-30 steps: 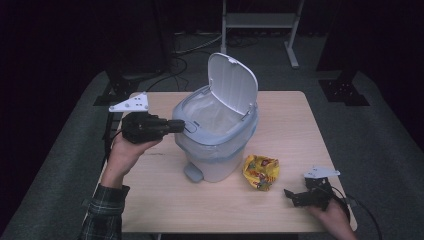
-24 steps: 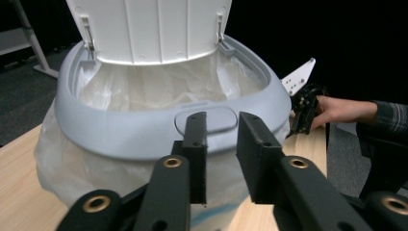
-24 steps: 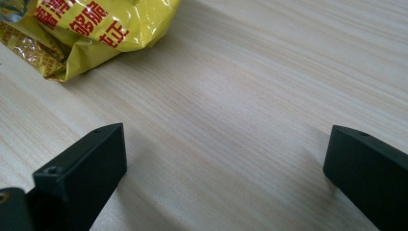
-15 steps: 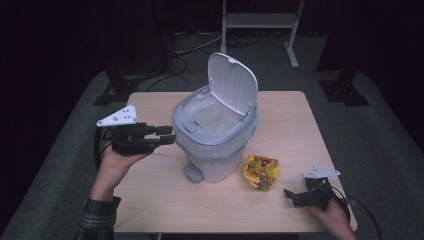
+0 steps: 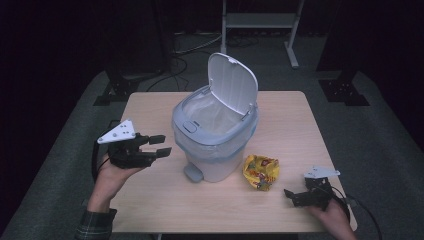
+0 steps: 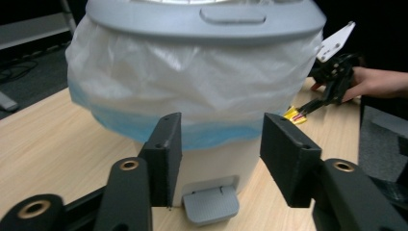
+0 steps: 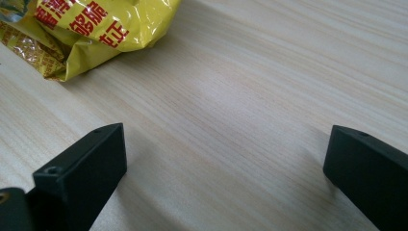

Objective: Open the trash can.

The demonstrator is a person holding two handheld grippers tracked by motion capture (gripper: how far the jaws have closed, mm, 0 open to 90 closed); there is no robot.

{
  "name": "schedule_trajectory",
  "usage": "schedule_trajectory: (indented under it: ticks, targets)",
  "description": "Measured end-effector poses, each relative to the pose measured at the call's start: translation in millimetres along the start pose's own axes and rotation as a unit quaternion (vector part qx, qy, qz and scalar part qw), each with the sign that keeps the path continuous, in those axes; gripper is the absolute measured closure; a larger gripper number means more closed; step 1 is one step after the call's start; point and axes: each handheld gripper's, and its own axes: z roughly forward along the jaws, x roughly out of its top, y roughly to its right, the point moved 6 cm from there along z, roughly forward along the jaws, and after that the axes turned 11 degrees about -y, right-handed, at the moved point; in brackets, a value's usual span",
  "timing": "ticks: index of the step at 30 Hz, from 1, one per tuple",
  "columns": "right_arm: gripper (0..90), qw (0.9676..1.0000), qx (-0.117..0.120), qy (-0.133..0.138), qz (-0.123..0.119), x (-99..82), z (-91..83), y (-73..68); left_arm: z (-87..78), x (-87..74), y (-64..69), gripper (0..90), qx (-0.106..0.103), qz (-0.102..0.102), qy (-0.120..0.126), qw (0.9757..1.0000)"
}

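Note:
A grey pedal bin point(image 5: 215, 142) with a white liner stands mid-table, its lid point(image 5: 232, 82) tipped up. Its foot pedal point(image 5: 193, 173) faces the front. My left gripper point(image 5: 161, 144) hovers left of the bin, pointing at it; its jaws have just been opening and nothing is between them. In the left gripper view the open jaws point(image 6: 221, 130) frame the bin point(image 6: 192, 82) and the pedal point(image 6: 210, 206) from a short way off. A crumpled yellow wrapper point(image 5: 261, 171) lies right of the bin. My right gripper point(image 5: 291, 196) rests open on the table, the wrapper point(image 7: 91, 29) just ahead of it.
The wooden table point(image 5: 280, 120) has bare room behind and to the right of the bin. A metal stand point(image 5: 260, 20) and cables are on the dark floor beyond. The right gripper point(image 6: 312, 103) and the hand holding it appear past the bin in the left gripper view.
My left gripper has drawn back from the bin's rim, down and to the left, and its jaws have opened. The right gripper and the wrapper have stayed put.

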Motion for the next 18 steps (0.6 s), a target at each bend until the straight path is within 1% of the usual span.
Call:
schedule_trajectory:
  ticks: [2,3,4,6,9,18]
  targets:
    - [0.3,1.0,0.0,0.0,0.0,0.0,0.0,0.0,2.5,-5.2,-0.2,44.8,0.005,-0.001,-0.001,1.0]
    - [0.3,1.0,0.0,0.0,0.0,0.0,0.0,0.0,2.5,-5.2,-0.2,43.4,0.005,-0.001,-0.001,1.0]
    - [0.3,1.0,0.0,0.0,0.0,0.0,0.0,0.0,5.5,-10.3,-0.4,42.1,0.008,-0.003,-0.004,1.0]
    - [0.3,1.0,0.0,0.0,0.0,0.0,0.0,0.0,8.7,-15.1,-0.5,38.9,0.013,-0.005,-0.008,0.9999]
    - [0.3,1.0,0.0,0.0,0.0,0.0,0.0,0.0,12.7,-22.1,-0.6,36.3,0.015,-0.008,-0.011,0.9998]
    - [0.3,1.0,0.0,0.0,0.0,0.0,0.0,0.0,24.2,-45.8,0.0,26.5,0.027,-0.014,-0.028,0.9991]
